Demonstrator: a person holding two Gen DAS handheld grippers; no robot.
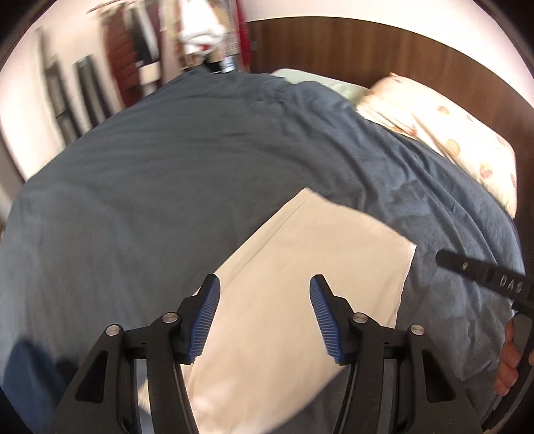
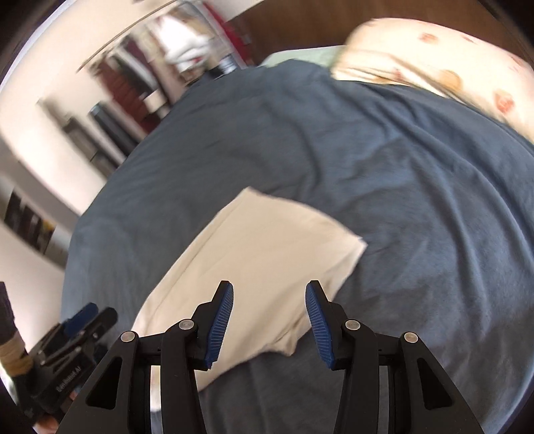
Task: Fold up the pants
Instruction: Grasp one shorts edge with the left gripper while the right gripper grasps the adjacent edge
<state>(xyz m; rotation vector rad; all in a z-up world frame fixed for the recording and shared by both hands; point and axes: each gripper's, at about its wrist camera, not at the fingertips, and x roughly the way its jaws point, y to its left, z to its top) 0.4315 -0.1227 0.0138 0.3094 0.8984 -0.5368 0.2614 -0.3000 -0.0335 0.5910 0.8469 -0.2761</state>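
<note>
Cream pants lie flat and folded lengthwise on a blue-grey bed cover; they also show in the right wrist view. My left gripper is open and empty, held above the near part of the pants. My right gripper is open and empty, above the pants' near right edge. The right gripper's body shows at the right edge of the left wrist view, and the left gripper's body at the lower left of the right wrist view.
A patterned cream pillow lies at the far right of the bed by a dark wooden headboard. Hanging clothes and dark furniture stand beyond the bed's far left edge. Both views are motion-blurred.
</note>
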